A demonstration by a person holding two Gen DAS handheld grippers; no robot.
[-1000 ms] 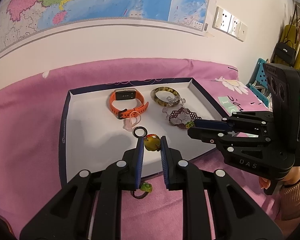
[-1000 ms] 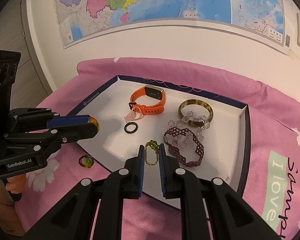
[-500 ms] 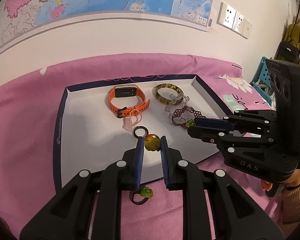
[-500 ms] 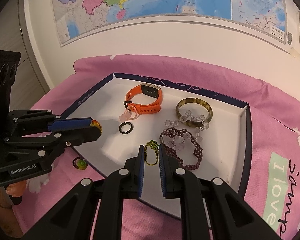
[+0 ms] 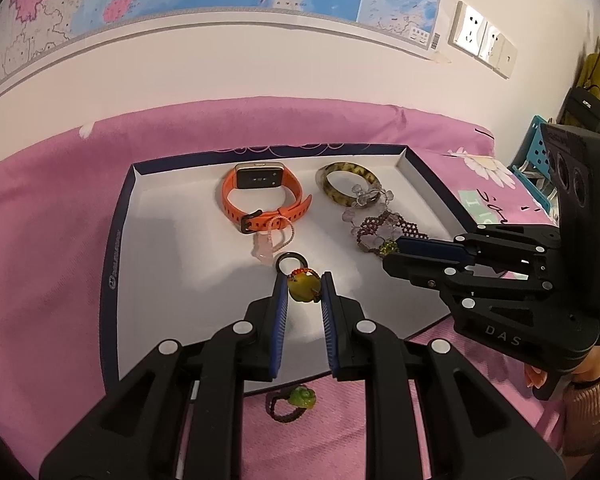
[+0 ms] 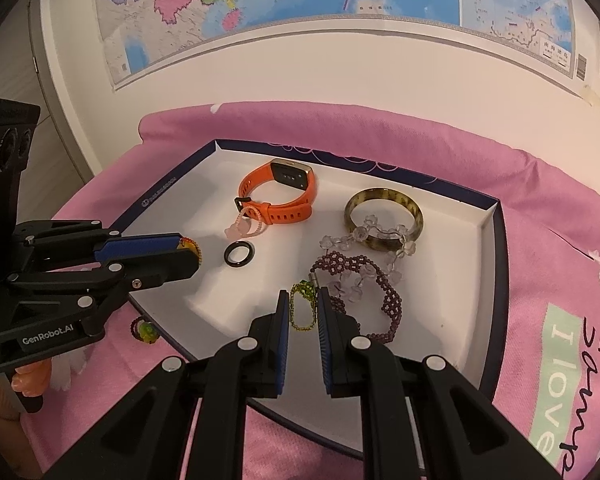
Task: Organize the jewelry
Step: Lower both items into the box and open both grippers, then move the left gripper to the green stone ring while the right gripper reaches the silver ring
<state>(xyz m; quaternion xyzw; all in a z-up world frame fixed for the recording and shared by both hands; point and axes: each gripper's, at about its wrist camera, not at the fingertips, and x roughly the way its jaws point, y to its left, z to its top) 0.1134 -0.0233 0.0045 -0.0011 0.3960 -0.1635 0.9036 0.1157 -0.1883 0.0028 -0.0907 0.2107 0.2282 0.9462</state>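
Now we are pinching a yellow-green bead charm [image 5: 303, 287] in our left gripper [image 5: 304, 292] and a thin green beaded loop [image 6: 302, 309] in our right gripper [image 6: 303, 308], both hovering over the white navy-rimmed tray [image 5: 172, 248].

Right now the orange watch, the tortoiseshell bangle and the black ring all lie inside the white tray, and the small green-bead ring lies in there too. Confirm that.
Not quite. The orange watch, tortoiseshell bangle and black ring do lie inside the white tray. The green-bead ring lies outside it, on the pink cloth by the near edge, as the left wrist view shows.
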